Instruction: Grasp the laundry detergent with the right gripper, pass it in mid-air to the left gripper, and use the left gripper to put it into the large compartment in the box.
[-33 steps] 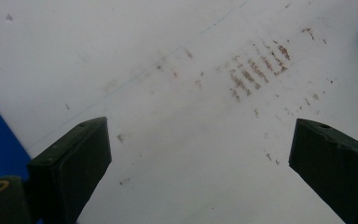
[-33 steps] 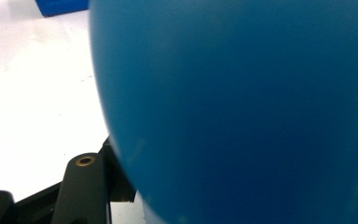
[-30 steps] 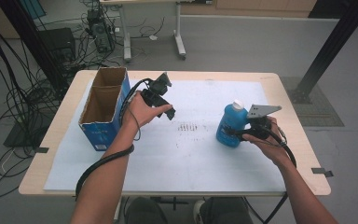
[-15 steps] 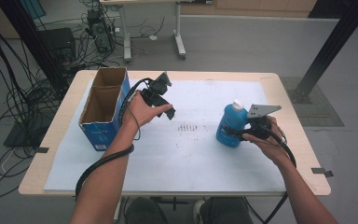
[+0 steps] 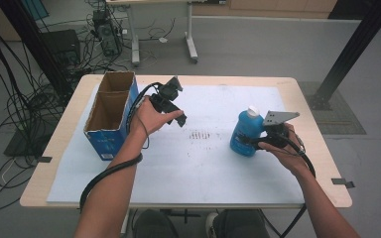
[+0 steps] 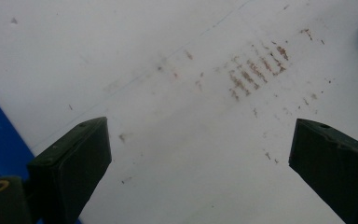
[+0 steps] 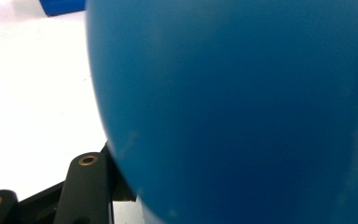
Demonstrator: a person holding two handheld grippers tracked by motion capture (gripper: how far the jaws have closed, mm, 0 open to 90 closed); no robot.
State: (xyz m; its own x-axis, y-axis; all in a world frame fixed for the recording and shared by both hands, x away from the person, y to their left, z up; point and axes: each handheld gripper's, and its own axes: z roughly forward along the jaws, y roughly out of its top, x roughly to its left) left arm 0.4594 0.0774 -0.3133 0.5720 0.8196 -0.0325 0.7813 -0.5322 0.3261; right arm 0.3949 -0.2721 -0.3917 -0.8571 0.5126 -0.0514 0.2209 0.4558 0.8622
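Table is carrying a cardboard box at its left, while the blue bottle is standing upright toward its right. Right gripper is clamping its rounded, probably slick, weighty body low down; a waist grip seems safest. Left gripper is hovering wide open, empty. Nothing is differing from earlier frames.

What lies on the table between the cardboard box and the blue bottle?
In the high view, the left tool hangs between cardboard box and blue bottle; below lies white mat with brown marks.
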